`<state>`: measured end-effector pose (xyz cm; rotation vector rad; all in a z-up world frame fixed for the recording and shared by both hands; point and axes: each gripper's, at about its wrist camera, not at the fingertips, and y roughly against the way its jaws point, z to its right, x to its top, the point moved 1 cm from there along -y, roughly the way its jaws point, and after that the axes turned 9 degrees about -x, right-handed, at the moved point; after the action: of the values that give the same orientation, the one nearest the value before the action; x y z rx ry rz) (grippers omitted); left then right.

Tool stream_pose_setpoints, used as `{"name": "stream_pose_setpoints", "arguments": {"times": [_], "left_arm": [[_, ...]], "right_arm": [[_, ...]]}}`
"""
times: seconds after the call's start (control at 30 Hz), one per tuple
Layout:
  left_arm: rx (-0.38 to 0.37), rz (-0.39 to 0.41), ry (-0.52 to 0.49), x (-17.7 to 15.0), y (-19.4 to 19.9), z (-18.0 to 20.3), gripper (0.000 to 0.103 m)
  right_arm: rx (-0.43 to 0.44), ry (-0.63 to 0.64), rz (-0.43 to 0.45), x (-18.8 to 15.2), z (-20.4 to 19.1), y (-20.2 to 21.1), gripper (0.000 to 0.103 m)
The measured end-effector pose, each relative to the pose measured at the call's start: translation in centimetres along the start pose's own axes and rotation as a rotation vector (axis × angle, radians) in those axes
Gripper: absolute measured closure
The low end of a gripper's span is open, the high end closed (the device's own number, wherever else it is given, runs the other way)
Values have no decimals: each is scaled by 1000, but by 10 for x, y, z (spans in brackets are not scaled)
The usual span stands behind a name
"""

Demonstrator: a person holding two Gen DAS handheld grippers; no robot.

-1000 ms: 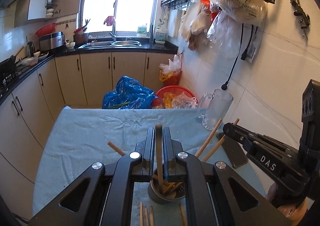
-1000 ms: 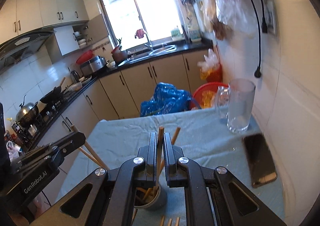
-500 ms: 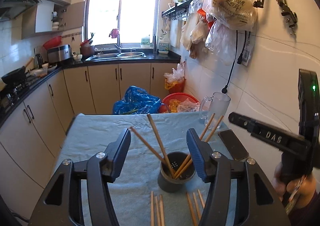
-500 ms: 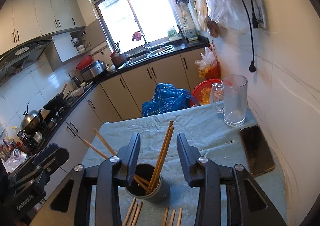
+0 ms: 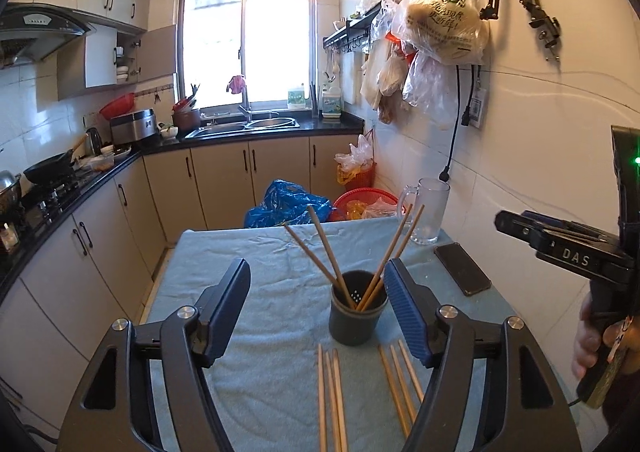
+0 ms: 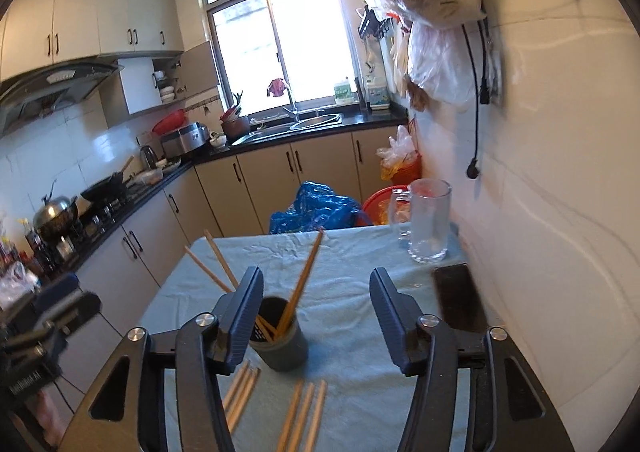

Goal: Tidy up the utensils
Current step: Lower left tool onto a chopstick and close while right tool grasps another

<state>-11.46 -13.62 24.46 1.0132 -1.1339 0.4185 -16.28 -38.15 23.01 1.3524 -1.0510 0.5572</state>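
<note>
Four chopsticks [image 5: 320, 248] lean fanned in the dark cup [image 5: 357, 308] at centre frame, ends down for tidy storage. Six more chopsticks [image 5: 332, 396] lie on the worktop [image 5: 260, 260] below it, probably waiting. The left gripper [image 5: 316, 312] and right gripper [image 6: 316, 316] hold fingers apart, empty.

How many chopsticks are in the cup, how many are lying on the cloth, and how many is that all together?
Chopsticks in the cup: 4
Chopsticks lying on the cloth: 6, in two groups of 3
Total: 10
</note>
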Motion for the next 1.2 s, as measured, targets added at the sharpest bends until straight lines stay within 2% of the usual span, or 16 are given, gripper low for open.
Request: {"name": "stream_pose_setpoints", "arguments": {"times": [0.23, 0.43, 0.7, 0.87, 0.93, 1.03, 1.1, 1.2], "left_arm": [[22, -2, 20, -22, 30, -15, 34], [49, -53, 46, -48, 29, -34, 33], [-9, -228, 129, -92, -28, -48, 33], [-18, -337, 79, -118, -71, -35, 33], [-29, -377, 63, -126, -87, -32, 36], [-48, -439, 59, -137, -112, -31, 48], [-56, -482, 64, -144, -130, -32, 62], [-67, -524, 68, -151, -146, -34, 75]], "right_arm": [[-93, 119, -57, -31, 24, 25, 38], [-167, 233, -126, -72, 42, 32, 35], [-99, 244, -255, -129, 40, 4, 35], [-39, 224, -324, -159, 27, -24, 35], [-21, 216, -347, -165, 19, -34, 35], [5, 223, -377, -171, 6, -51, 41], [21, 231, -390, -174, -4, -61, 41], [32, 245, -407, -178, -17, -75, 43]]}}
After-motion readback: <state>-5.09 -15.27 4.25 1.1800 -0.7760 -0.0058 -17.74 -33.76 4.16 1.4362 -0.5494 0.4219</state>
